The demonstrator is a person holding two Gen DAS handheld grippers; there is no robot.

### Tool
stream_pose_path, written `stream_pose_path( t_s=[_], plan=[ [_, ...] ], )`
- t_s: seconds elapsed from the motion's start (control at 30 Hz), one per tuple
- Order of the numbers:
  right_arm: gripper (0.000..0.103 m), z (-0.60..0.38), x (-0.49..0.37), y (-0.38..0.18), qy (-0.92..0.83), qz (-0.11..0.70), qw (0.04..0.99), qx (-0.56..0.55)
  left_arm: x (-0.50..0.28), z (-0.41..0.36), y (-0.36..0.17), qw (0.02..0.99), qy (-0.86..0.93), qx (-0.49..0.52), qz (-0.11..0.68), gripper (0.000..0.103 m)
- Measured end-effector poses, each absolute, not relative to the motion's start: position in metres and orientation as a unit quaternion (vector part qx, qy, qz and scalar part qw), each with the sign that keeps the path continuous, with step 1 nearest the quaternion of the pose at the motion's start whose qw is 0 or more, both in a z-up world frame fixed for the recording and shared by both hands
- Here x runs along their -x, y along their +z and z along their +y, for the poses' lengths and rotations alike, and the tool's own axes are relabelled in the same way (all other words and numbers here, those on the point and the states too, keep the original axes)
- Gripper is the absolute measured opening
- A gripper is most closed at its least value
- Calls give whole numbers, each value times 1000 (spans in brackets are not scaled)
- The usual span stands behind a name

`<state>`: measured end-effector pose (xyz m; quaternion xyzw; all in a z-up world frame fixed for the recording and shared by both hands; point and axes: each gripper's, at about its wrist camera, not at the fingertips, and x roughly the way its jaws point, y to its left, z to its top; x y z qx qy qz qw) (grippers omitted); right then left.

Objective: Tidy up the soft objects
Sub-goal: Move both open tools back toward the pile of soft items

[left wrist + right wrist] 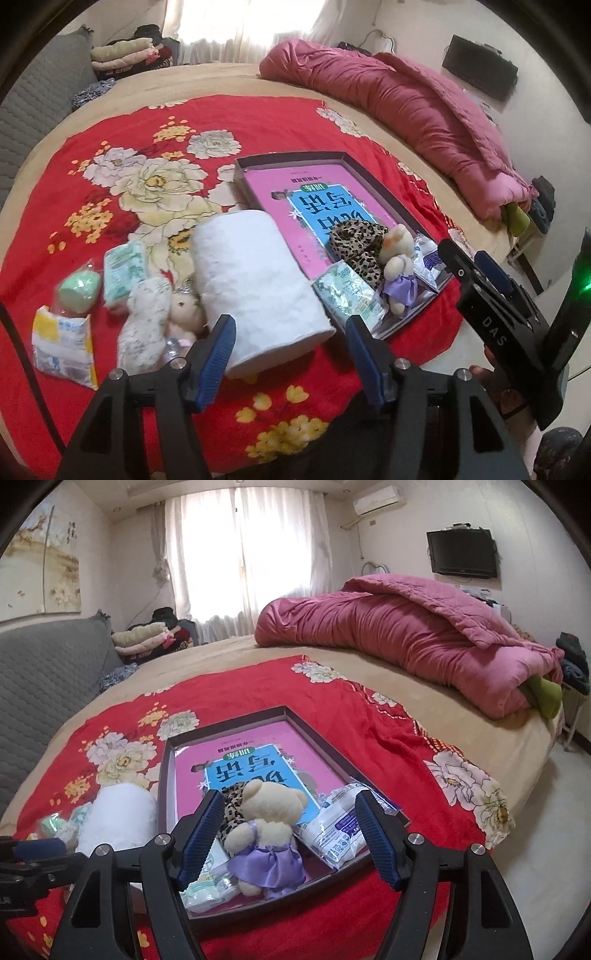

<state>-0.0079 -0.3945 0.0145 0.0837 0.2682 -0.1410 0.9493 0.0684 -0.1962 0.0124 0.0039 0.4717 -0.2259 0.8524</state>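
Observation:
A white paper roll (255, 284) lies on the red flowered blanket (110, 122), its near end between the pads of my open left gripper (290, 332) without being squeezed. Left of it lie a white plush (144, 321), a small pink bear (186, 310), a green tissue pack (123, 273), a green sponge (79, 291) and a yellow packet (61, 339). The dark tray (221, 720) holds a pink book, a leopard scrunchie (231, 812), a cream bear in a purple dress (266, 827), a tissue pack (210, 882) and a white packet (336, 830). My right gripper (288, 801) hovers open over the bear.
A rolled pink quilt (406, 635) lies along the far right of the bed. Folded clothes (144, 635) sit at the back left beside a grey padded headboard (44, 672). The bed's edge and white floor (546, 812) are on the right.

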Motion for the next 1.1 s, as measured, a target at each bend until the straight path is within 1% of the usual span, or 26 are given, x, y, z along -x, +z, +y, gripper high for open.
stream_pose_path(
  t_s=[0.33, 0.6, 0.83, 1.1],
  plan=[
    [74, -358, 14, 30, -113, 263, 956, -66, -58, -152, 27, 865, -213, 29, 454, 61],
    [75, -317, 23, 54, -64, 242, 967, -38, -48, -89, 46, 885, -178, 59, 427, 61],
    [75, -286, 29, 66, -31, 239, 970, -23, -35, -42, 51, 892, -151, 74, 420, 61],
    [75, -243, 37, 74, 20, 242, 970, 1, -23, -9, 56, 899, -129, 85, 410, 61]
  ],
)
